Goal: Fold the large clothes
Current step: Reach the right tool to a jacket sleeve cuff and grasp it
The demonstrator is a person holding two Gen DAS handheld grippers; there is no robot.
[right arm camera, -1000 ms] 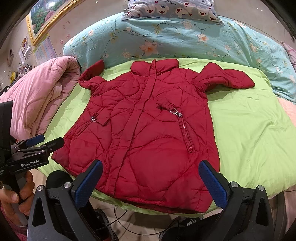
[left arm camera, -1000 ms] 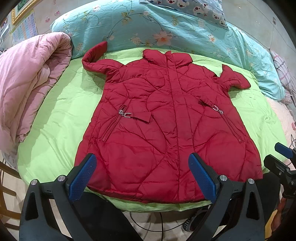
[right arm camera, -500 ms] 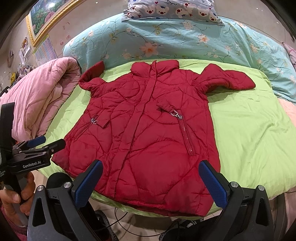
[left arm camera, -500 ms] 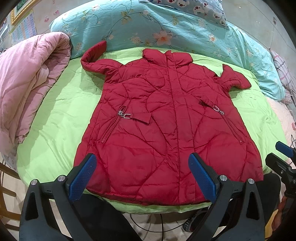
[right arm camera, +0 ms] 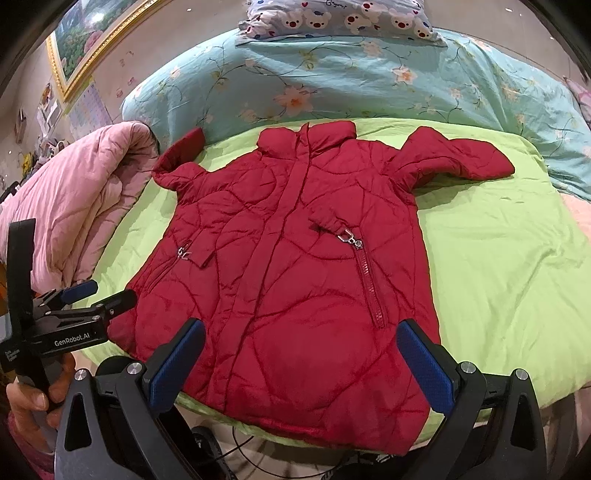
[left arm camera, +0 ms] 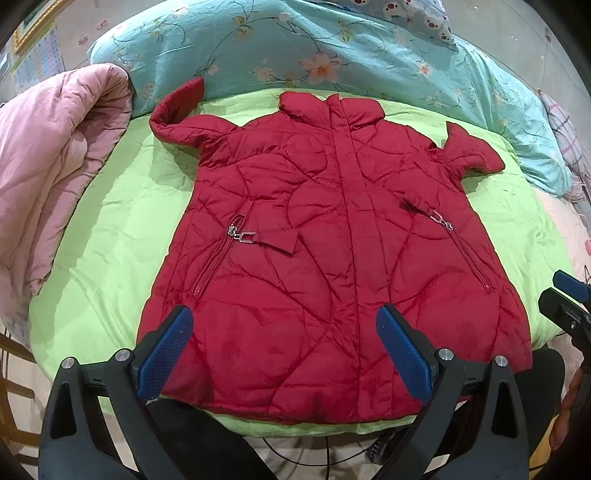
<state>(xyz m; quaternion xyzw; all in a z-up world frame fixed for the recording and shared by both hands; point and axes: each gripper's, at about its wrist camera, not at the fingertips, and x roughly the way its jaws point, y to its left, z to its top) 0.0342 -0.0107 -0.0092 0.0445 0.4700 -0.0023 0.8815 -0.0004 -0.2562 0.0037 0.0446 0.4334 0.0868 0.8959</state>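
A red quilted jacket (left arm camera: pixel 332 251) lies flat, front up, on a lime green quilt (left arm camera: pixel 122 229), collar toward the far side; it also shows in the right wrist view (right arm camera: pixel 295 266). Both sleeves stick out sideways, and the left sleeve cuff (left arm camera: pixel 181 99) curls upward. My left gripper (left arm camera: pixel 284 350) is open and empty, held just above the jacket's lower hem. My right gripper (right arm camera: pixel 303 362) is open and empty above the hem's right half. The left gripper (right arm camera: pixel 99 295) also shows in the right wrist view.
A pink comforter (left arm camera: pixel 48 166) is bunched at the left. A teal floral duvet (left arm camera: pixel 332 55) and a bear-print pillow (right arm camera: pixel 340 18) lie beyond the jacket. Cables (left arm camera: pixel 325 454) hang below the bed's near edge. A framed picture (right arm camera: pixel 96 40) hangs on the wall.
Both grippers have edged slightly forward over the jacket's hem. The jacket has not moved and both grippers stay open.
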